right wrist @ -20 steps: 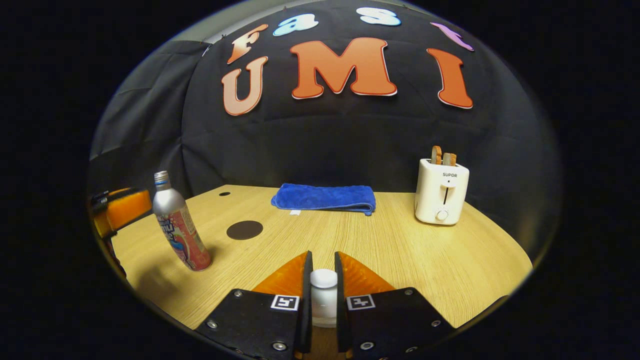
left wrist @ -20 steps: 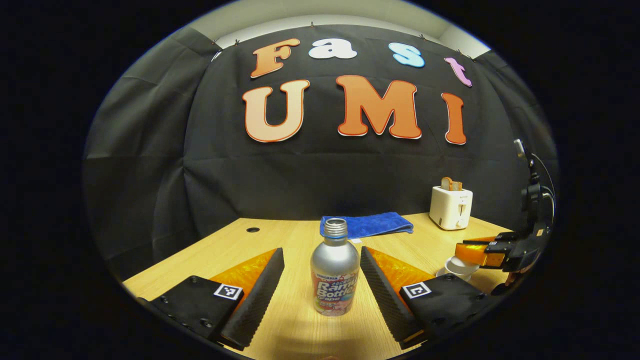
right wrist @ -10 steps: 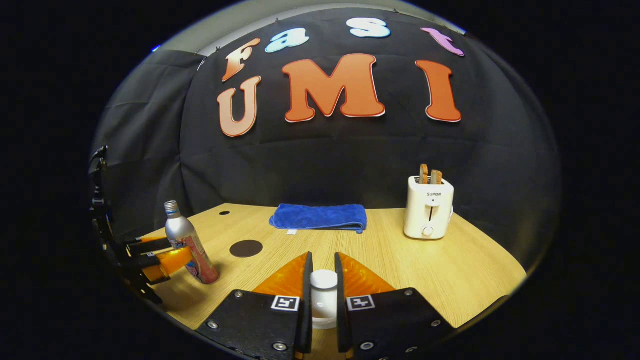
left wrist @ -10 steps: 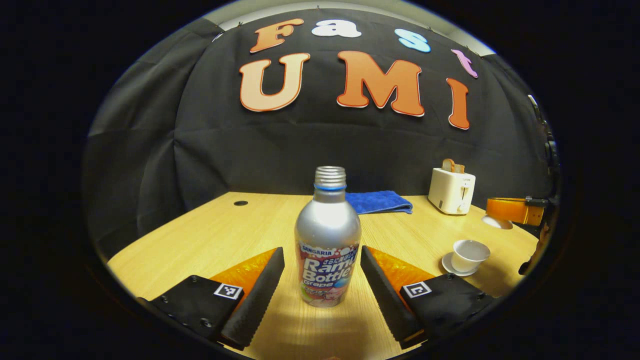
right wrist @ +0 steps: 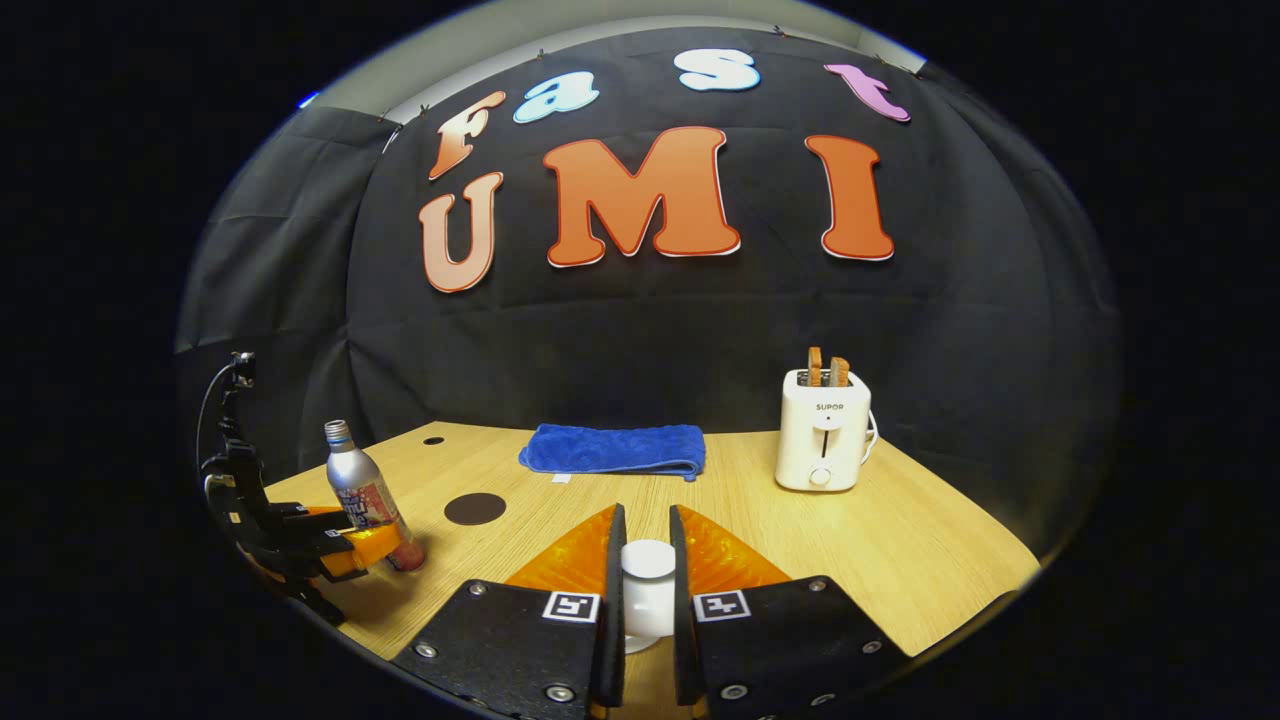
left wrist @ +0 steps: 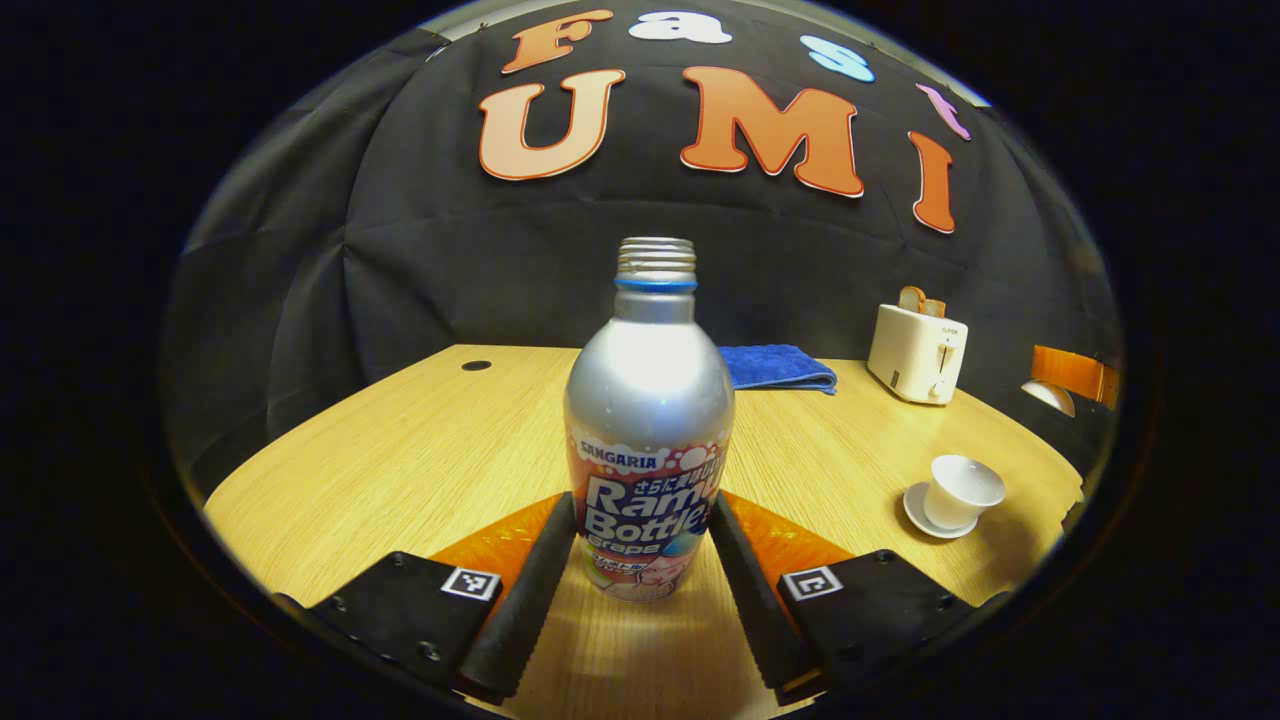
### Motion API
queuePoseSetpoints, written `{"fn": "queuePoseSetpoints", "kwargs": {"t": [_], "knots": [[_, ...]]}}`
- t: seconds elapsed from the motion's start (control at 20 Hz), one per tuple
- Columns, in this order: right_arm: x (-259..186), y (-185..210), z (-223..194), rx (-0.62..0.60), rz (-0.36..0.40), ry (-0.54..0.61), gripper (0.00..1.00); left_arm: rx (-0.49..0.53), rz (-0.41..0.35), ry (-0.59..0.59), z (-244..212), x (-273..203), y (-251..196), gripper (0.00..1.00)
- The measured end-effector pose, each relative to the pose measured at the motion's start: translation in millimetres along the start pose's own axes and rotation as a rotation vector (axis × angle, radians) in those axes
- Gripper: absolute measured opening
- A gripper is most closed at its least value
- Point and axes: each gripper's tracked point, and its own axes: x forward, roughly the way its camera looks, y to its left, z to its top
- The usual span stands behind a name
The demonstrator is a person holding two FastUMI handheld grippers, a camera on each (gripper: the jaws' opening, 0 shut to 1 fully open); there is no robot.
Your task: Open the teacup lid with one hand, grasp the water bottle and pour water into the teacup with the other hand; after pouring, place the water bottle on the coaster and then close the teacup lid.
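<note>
Left gripper (left wrist: 640, 540) sits around the bottle (left wrist: 648, 430), a finger on each side of its lower body, touching or very nearly so; can't tell if both press. Bottle stands upright on the table (left wrist: 400, 470), cap off, near centre of the left gripper view. In the right gripper view the bottle (right wrist: 360, 495) is at the far left of the table with the left gripper (right wrist: 350, 545) at its base.

Right gripper (right wrist: 645, 600) is narrow, both fingers clamped on the white lid (right wrist: 647, 590), held clear above the table (right wrist: 900, 560). In the left gripper view that gripper's finger and the lid (left wrist: 1048, 396) show at the right edge, up off the table.

Cup (left wrist: 960, 490) stands open on its saucer (left wrist: 915, 510), right side of the table, well apart from the bottle. Coaster (right wrist: 474, 508), dark round, lies flat just right of the bottle, bare. Blue towel (right wrist: 610, 450) folded at the far edge, centre. Toaster (right wrist: 822, 430) at far right with bread in its slots.
</note>
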Motion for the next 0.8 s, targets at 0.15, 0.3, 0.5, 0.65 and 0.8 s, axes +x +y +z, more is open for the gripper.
{"fn": "queuePoseSetpoints", "kwargs": {"t": [0.15,0.3,0.5,0.65,0.8], "knots": [[-8,-8,5,0.002,-0.009,-0.015,0.20,0.028,0.007,-0.002,3,2,-2,0.84],[-14,-19,10,0.000,-0.022,-0.030,0.20,0.089,0.027,-0.016,15,4,-4,0.82],[-18,-30,17,0.010,-0.035,-0.050,0.20,0.231,0.043,-0.025,24,6,-16,0.82],[-23,-40,18,0.016,-0.046,-0.056,0.20,0.355,0.046,-0.041,31,10,-30,0.82],[-27,-50,22,0.022,-0.058,-0.066,0.20,0.458,0.038,-0.054,35,13,-45,0.82]]}}
